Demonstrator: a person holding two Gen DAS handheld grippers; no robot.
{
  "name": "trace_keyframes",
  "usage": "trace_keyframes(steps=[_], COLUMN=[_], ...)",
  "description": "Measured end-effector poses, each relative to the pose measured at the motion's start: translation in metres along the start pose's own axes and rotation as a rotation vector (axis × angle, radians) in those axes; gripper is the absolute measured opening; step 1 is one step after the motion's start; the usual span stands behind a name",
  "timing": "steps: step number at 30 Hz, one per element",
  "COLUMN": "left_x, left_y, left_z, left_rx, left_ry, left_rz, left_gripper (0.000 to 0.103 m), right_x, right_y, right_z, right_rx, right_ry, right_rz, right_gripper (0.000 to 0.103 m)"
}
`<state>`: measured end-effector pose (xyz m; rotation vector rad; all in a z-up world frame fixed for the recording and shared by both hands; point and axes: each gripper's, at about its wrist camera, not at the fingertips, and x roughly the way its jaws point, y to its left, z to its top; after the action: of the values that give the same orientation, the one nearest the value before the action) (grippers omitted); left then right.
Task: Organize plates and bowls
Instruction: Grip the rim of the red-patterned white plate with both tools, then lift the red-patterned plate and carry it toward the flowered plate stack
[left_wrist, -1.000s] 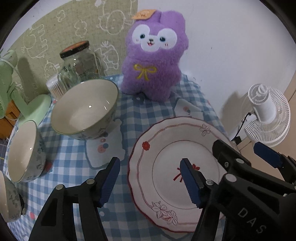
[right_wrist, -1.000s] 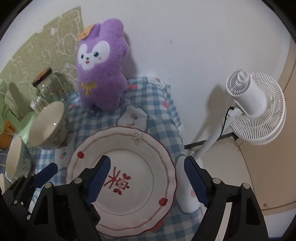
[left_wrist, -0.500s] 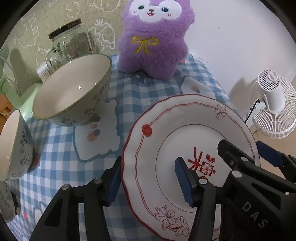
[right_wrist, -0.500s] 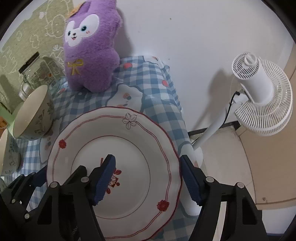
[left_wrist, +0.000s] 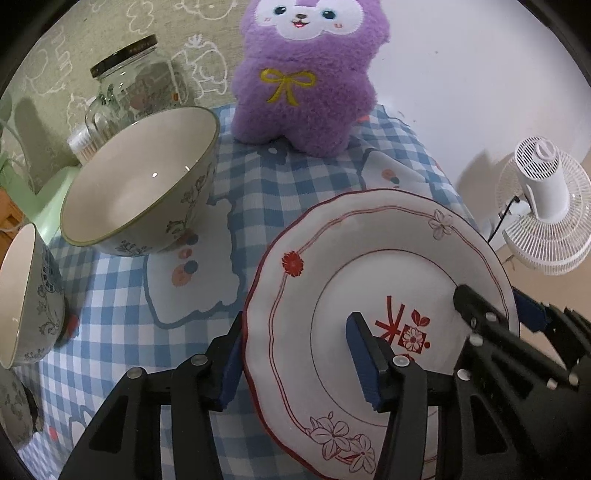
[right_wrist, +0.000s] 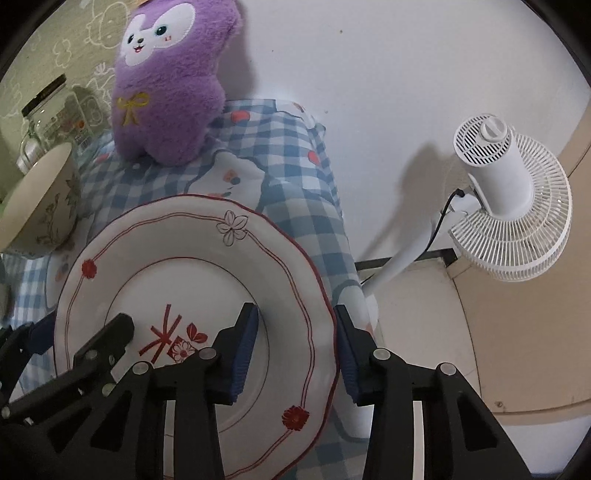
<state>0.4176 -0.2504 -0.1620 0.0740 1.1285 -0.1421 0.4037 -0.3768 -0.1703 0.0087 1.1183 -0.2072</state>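
White ceramic, red-trimmed: the plate (left_wrist: 369, 266), flat on the blue checked tablecloth (left_wrist: 122, 314) just in front of the purple plush toy (left_wrist: 306, 81) and a little to its right. Looks like the grasping step of a two-handed pick-up.

Left gripper (left_wrist: 295, 354) astride the plate rim on the side farther from the plush toy's right: jaws about half open and just now closing, one blue pad at the outer edge, the other over the well near the red motif. Right gripper (right_wrist: 295, 343) astride the opposite rim, at the table's edge: jaws also just closing, rather narrower, one pad outside the scalloped edge, the other on the inner slope. Rim between the jaws on both sides; cannot tell whether any pad presses yet.

Floral bowl (left_wrist: 140, 184) in front of the plush toy to its left, a second bowl (left_wrist: 26, 295) farther out the same way, both untouched.

Next, probably: finish both closures evenly, confirm a firm hold on the thin rim, then raise level. Uneven squeeze risks tipping or sliding the plate off the near table edge.
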Motion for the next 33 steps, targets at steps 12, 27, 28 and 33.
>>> trace_keyframes(steps=[12, 27, 28, 33], left_x=[-0.004, -0.021, -0.022, -0.032], left_y=[-0.002, 0.008, 0.009, 0.013], left_z=[-0.003, -0.016, -0.017, -0.018], left_rx=[0.047, 0.156, 0.156, 0.144], left_ry=[-0.016, -0.017, -0.018, -0.019], left_rz=[0.027, 0.042, 0.041, 0.034], left_gripper=[0.046, 0.038, 0.038, 0.038], right_x=[0.000, -0.021, -0.024, -0.039], right_y=[-0.003, 0.004, 0.005, 0.007], right_z=[0.000, -0.014, -0.014, -0.014], right_rx=[0.023, -0.018, -0.022, -0.028], right_ry=[0.043, 0.075, 0.072, 0.057], right_rz=[0.021, 0.051, 0.052, 0.056], right_gripper=[0.043, 0.039, 0.039, 0.039])
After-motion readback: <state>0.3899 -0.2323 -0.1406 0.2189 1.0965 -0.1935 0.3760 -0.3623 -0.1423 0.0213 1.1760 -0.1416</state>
